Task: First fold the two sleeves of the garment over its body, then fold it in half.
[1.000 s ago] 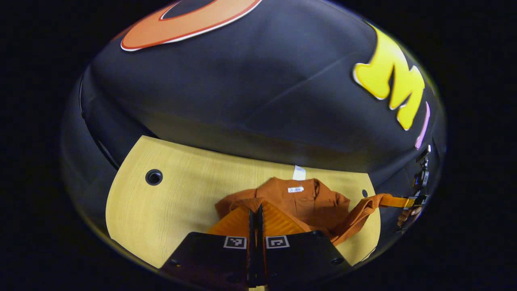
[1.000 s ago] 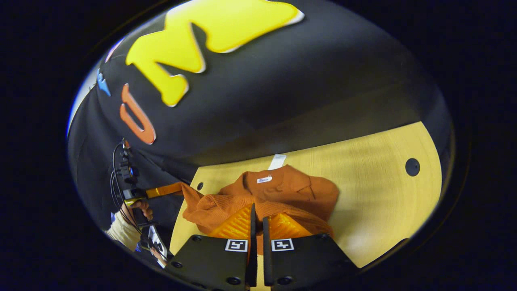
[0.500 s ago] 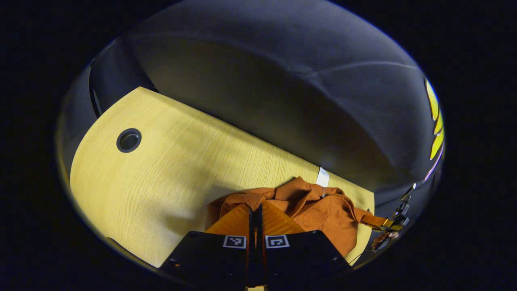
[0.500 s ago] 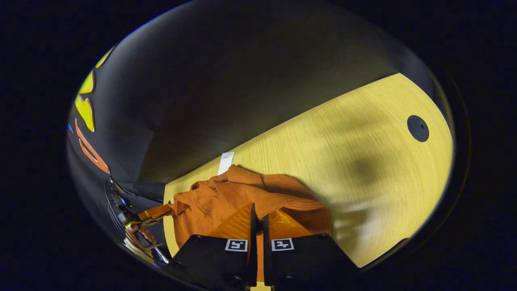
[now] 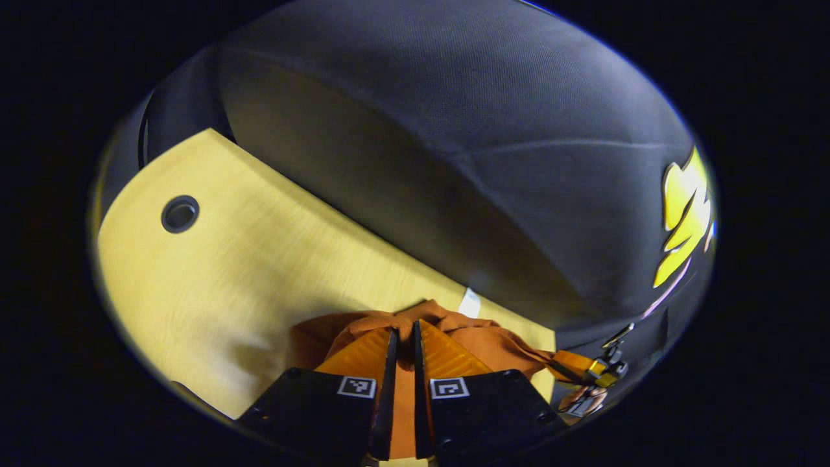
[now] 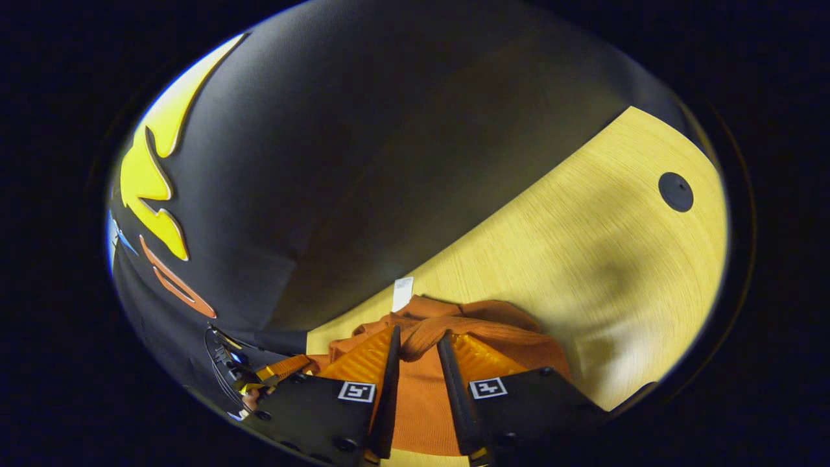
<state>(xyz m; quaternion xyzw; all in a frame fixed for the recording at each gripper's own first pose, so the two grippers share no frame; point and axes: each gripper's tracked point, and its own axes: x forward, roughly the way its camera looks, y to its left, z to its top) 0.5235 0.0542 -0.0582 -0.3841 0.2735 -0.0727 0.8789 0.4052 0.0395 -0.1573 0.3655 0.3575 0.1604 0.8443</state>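
An orange ribbed garment (image 5: 493, 347) lies bunched on the pale wood table (image 5: 227, 279), a white tag (image 5: 468, 302) at its far edge. In the left gripper view my left gripper (image 5: 402, 334) sits low over the cloth, its jaws a little apart with fabric showing in the gap. The right gripper view has the garment (image 6: 512, 331) under my right gripper (image 6: 418, 334), whose jaws stand wider apart over a rolled fold. The right gripper (image 5: 587, 371) appears at the cloth's right end, the left gripper (image 6: 272, 373) at its left end.
A round cable hole (image 5: 179, 214) is set in the table at far left, another cable hole (image 6: 675, 192) at far right. The booth's black cloth wall rises close behind the garment. Bare table (image 6: 583, 227) stretches to the right of the cloth.
Both grippers have carried the held cloth forward and down toward the tag end. Their jaws, pinched shut on the fabric before, have now parted, the right more than the left.
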